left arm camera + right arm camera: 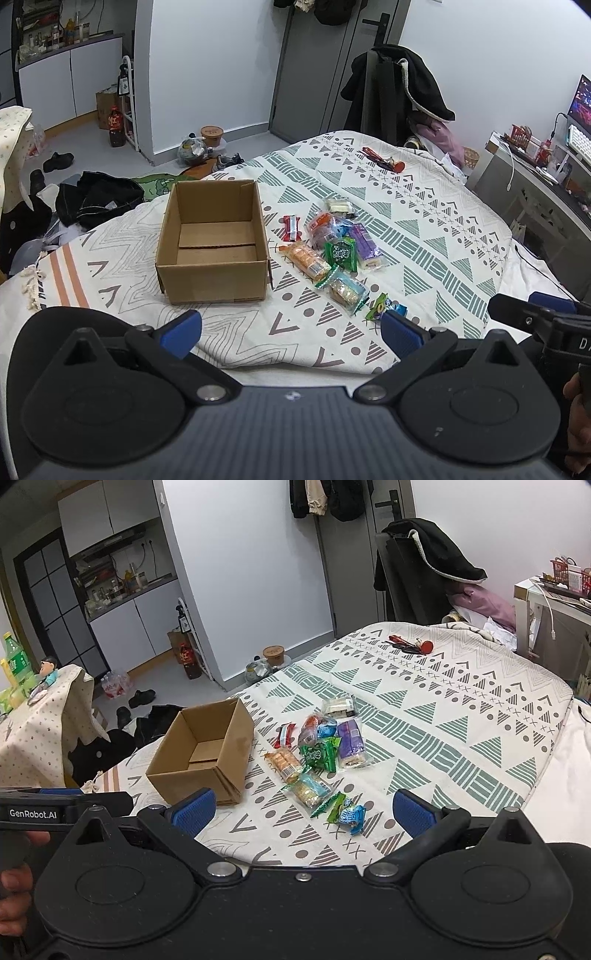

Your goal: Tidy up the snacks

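An open, empty cardboard box (214,240) stands on a patterned bedspread (424,236); it also shows in the right wrist view (207,757). To its right lies a loose pile of several wrapped snacks (332,247), also seen in the right wrist view (321,753): orange, green, purple, red and blue packets. A small blue candy packet (352,816) lies nearest. My left gripper (291,332) is open and empty, held above the bed's near edge, in front of the box. My right gripper (303,812) is open and empty, in front of the snacks.
Red scissors and small items (384,160) lie at the bed's far side. A chair draped with a black coat (399,92) stands behind the bed. A desk (535,170) is on the right. Clothes, shoes and bottles (96,199) litter the floor on the left.
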A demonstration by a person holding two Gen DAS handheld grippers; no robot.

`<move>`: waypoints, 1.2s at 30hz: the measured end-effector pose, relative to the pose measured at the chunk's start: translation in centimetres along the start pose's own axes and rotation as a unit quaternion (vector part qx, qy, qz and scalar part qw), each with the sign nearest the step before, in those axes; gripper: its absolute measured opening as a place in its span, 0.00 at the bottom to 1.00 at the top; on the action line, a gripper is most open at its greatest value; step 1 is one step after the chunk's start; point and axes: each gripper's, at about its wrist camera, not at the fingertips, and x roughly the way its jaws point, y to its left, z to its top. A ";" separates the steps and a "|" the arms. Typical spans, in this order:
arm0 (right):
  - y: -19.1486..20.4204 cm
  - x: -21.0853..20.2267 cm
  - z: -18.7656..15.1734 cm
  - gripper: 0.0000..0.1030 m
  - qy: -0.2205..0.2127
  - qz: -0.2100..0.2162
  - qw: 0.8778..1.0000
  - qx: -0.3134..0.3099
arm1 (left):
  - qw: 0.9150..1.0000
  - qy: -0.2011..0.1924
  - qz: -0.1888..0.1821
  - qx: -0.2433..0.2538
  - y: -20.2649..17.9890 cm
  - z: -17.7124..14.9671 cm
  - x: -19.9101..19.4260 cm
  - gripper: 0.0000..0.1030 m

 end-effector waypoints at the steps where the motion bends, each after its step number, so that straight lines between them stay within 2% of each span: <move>1: 0.0 0.0 0.0 1.00 0.000 0.000 1.000 0.000 | 1.000 0.000 0.000 -0.001 0.0 0.0 0.0 1.00; 36: 0.5 0.6 0.0 1.00 0.010 0.003 1.000 -0.010 | 1.000 -0.006 -0.008 -0.010 0.2 0.0 -0.4 1.00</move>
